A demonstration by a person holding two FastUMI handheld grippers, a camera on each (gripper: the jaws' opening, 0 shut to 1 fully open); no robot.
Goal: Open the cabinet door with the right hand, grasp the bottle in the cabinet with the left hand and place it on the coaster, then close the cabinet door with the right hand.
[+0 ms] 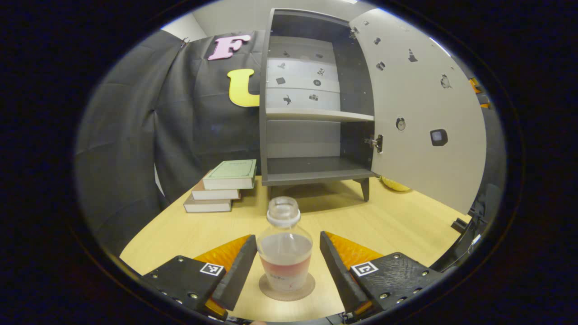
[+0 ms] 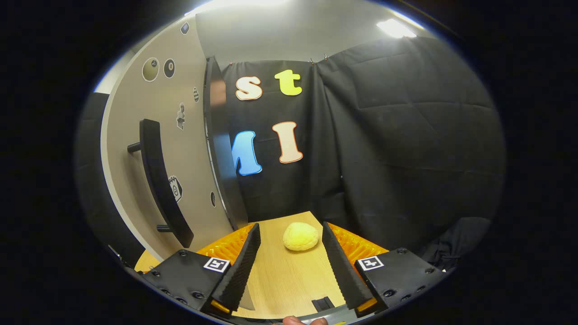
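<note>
Clear round bottle (image 1: 284, 246) stood on round coaster (image 1: 286, 289) | left gripper (image 1: 285, 262) spread, straddling bottle untouched | right gripper (image 2: 289, 257) agape, empty.

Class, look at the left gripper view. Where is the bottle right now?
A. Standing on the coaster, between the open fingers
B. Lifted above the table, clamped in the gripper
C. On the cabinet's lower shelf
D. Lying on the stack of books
A: the bottle stands upright on the coaster, with a gap to each finger of the left gripper.
</note>
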